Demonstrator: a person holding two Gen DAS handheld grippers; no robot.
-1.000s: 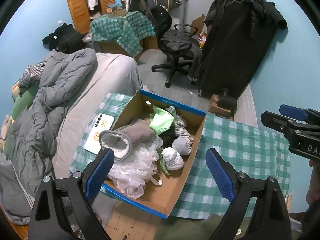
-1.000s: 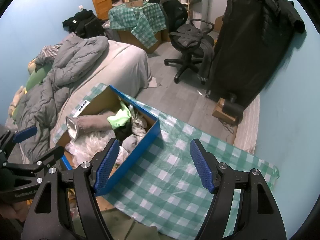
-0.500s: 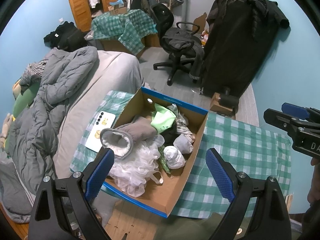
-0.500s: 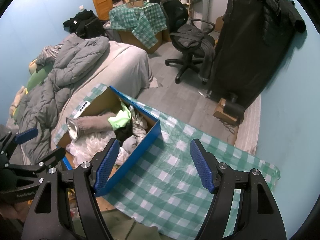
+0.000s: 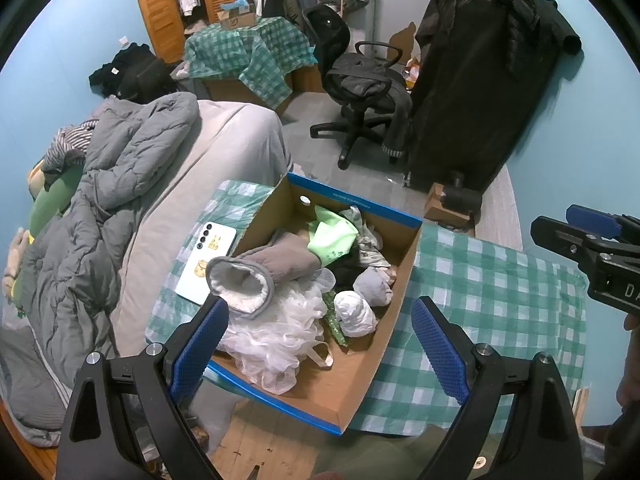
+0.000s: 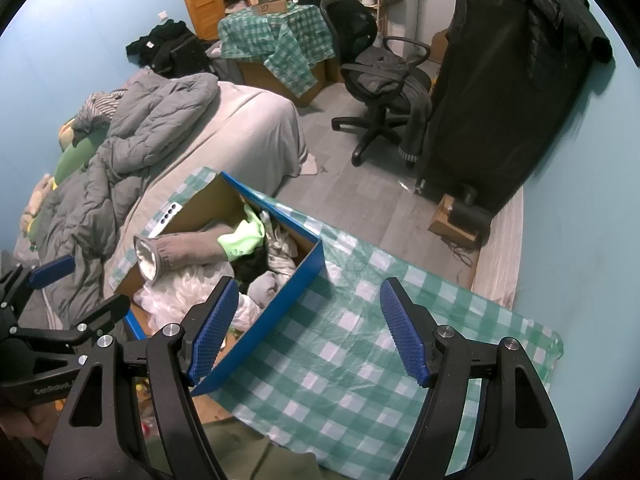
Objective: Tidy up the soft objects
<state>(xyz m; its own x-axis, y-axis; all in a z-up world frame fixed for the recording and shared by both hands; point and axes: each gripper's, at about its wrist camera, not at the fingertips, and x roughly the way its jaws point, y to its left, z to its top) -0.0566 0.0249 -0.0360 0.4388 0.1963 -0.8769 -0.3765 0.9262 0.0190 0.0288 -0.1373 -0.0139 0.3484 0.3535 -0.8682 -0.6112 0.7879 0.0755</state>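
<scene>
The left gripper (image 5: 320,340) hangs above the near end of a cardboard box (image 5: 400,276) with blue outer walls, its blue ribbed pads spread wide with nothing between them. The right gripper (image 6: 308,328) is likewise spread wide and empty, poised over the crinkled green-and-white checked cloth (image 6: 344,344) just right of the box.

The box sits on that cloth and holds a loose heap of soft things. A long grey-brown knitted sleeve with a fleecy white lining (image 5: 256,276) lies across the top, its round open cuff jutting over the box's left rim. A lime-green glove (image 5: 332,236) touches its far end. Below the cuff spreads a frothy white mesh pouf (image 5: 276,340). Near the right wall lie a balled white sock (image 5: 354,312) and a bunched grey sock (image 5: 374,286), touching each other.

A flat white phone (image 5: 206,260) rests on the cloth just left of the box, beside a bed with a puffy grey quilt (image 5: 120,168).
</scene>
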